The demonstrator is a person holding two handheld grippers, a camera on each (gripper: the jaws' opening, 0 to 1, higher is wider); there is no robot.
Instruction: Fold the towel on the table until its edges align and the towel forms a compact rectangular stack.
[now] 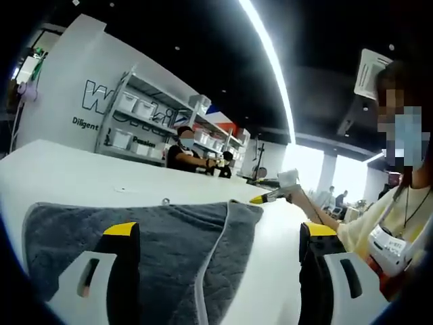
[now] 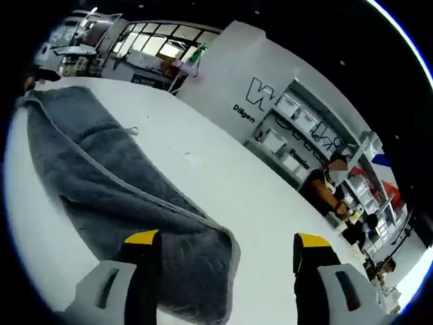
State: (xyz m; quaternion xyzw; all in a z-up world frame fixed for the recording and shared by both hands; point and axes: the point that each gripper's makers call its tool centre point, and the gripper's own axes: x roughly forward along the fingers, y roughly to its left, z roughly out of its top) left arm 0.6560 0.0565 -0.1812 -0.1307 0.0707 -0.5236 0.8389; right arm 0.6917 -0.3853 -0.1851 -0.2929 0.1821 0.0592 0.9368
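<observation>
A grey towel (image 1: 169, 250) with a paler hem lies folded on the white table (image 1: 74, 176). My left gripper (image 1: 220, 233) stands open low over it, the left jaw above the cloth and the right jaw over bare table past the hem. In the right gripper view the towel (image 2: 101, 176) runs as a long band from the far left toward me. My right gripper (image 2: 226, 238) is open, its left jaw over the towel's near end. The right gripper's yellow-tipped end (image 1: 260, 198) also enters the left gripper view from the right, near the towel's far corner.
A person's hand (image 1: 295, 194) and pale sleeve (image 1: 358, 230) reach in from the right. A small object (image 1: 166, 200) lies on the table by the towel's far edge. Shelves with white bins (image 1: 135, 122) and a seated person (image 1: 181, 152) are beyond the table.
</observation>
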